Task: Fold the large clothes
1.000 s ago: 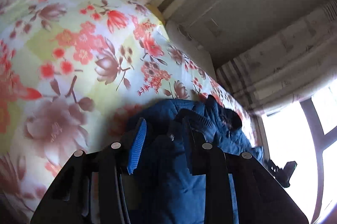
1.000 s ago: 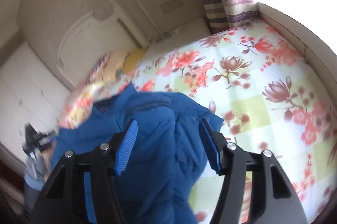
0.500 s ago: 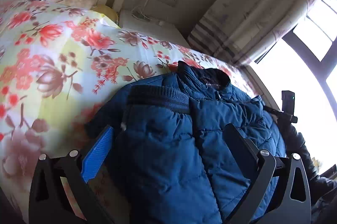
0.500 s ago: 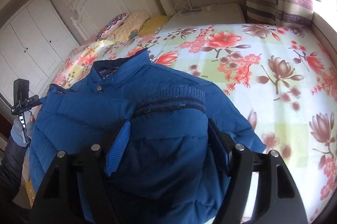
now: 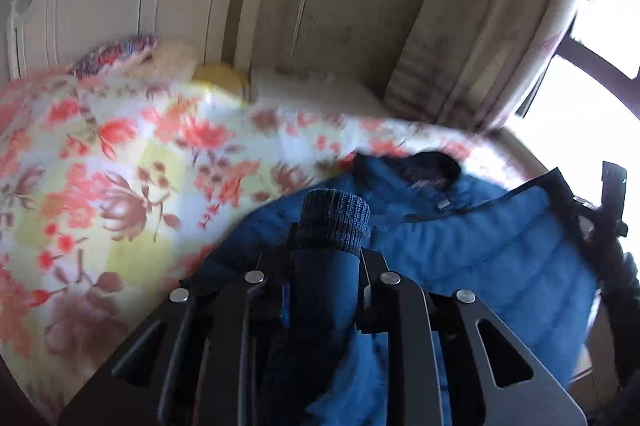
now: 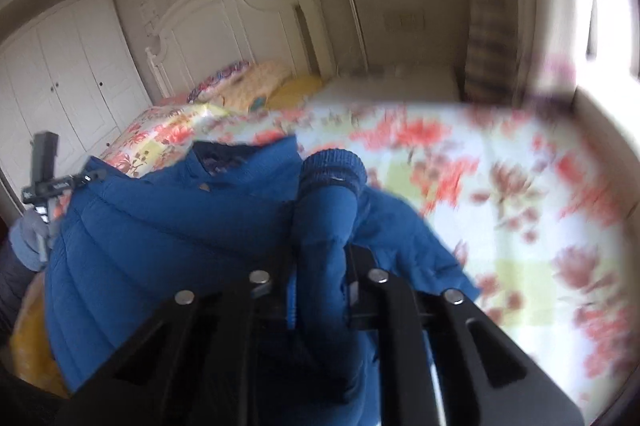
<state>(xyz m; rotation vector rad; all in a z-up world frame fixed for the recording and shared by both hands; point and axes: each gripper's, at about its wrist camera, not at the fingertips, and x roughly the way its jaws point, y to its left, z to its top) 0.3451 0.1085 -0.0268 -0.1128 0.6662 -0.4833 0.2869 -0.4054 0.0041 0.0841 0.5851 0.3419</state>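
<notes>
A bed with a flowered cover [image 5: 132, 161] fills the room ahead of you, with a white headboard [image 6: 224, 21] and pillows [image 6: 256, 81] at its far end and a striped curtain [image 5: 480, 25] by the bright window on the right. The blue padded jacket [image 5: 472, 250] lies spread on the near part of the cover, collar toward the far side. Your left gripper [image 5: 325, 290] has its jaws closed narrow on one sleeve just behind its ribbed cuff [image 5: 335, 222], and your right gripper [image 6: 320, 290] pinches the other sleeve [image 6: 326, 226] the same way, both cuffs poking up past the fingers.
</notes>
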